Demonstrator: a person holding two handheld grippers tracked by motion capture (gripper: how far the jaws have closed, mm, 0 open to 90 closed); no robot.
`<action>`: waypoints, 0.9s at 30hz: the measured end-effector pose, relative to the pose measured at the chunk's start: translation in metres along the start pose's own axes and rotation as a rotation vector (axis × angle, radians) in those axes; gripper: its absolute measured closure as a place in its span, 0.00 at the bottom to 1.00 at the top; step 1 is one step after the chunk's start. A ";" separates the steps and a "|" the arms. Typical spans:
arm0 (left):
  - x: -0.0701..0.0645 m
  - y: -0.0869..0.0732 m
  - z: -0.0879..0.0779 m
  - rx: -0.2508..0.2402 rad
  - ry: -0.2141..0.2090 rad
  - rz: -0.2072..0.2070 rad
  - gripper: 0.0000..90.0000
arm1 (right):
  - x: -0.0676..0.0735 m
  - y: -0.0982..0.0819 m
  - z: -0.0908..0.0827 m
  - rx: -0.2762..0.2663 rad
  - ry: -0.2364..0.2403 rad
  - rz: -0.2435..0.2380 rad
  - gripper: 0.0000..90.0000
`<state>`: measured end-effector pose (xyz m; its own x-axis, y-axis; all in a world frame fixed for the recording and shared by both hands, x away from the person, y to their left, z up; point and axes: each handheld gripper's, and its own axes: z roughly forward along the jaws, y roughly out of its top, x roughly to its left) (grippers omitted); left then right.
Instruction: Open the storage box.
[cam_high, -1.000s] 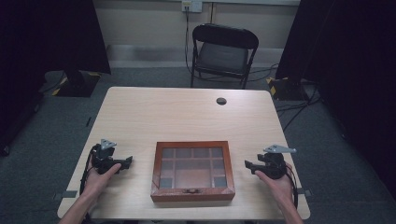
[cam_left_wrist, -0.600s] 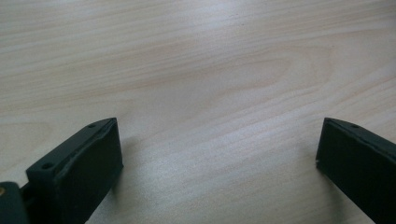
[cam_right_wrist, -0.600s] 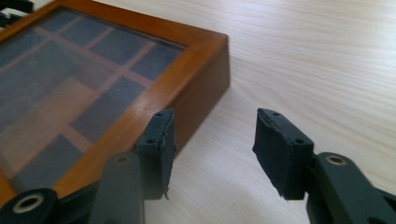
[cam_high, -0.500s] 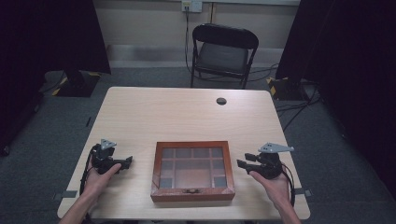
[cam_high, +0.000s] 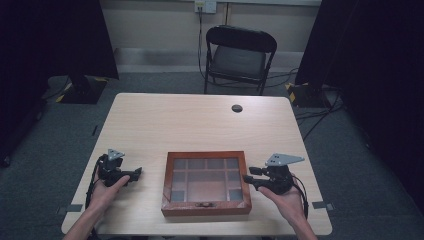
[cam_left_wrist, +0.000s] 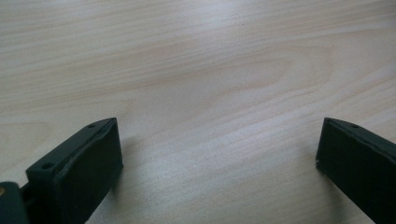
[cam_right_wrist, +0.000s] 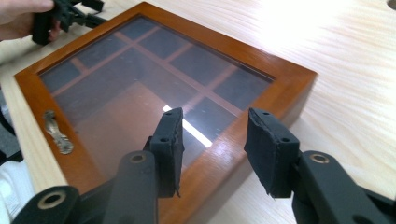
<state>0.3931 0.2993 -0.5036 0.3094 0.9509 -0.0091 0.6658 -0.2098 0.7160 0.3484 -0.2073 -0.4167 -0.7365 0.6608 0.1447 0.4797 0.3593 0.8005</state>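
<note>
One box: a wooden display box (cam_high: 206, 183) with a glass lid lies flat near the front edge of the table (cam_high: 190, 125), between the two grippers; dividers under the glass mark out several compartments.
Clasp: a small metal latch (cam_right_wrist: 58, 132) sits on the box's front rail, facing the person.
Two grippers: left gripper (cam_high: 136, 173) rests on the tabletop well left of the box, held in the left hand (cam_high: 107, 190); right gripper (cam_high: 248, 179) is held in the right hand (cam_high: 282, 197), just beside the box's right edge.
Left jaws: spread wide over bare wood in the left gripper view, holding nothing.
Right jaws: parted by a moderate gap, empty, tips over the box's near frame rail in the right gripper view; contact with the wood cannot be judged.
Obstructions: nothing lies between either gripper and the box.
Also on the table: one round dark grommet (cam_high: 237, 108) near the far edge.
Beyond: one black folding chair (cam_high: 239, 57) faces the table; dark curtains (cam_high: 55, 37) hang at both sides, cables (cam_high: 312, 117) trail on the floor.
</note>
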 end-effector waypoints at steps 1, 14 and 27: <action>0.000 0.000 0.000 0.000 0.000 0.000 0.00 | 0.003 0.001 0.001 0.000 0.007 -0.007 0.63; 0.000 0.000 0.000 0.000 -0.001 0.001 0.00 | 0.033 0.011 0.016 0.017 0.121 -0.077 0.71; 0.000 0.000 0.000 0.000 -0.002 0.002 0.00 | 0.066 0.017 0.039 0.045 0.250 -0.156 0.82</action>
<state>0.3932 0.2995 -0.5036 0.3116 0.9502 -0.0092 0.6655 -0.2113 0.7159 0.3266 -0.1321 -0.4163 -0.8948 0.4145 0.1657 0.3684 0.4761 0.7985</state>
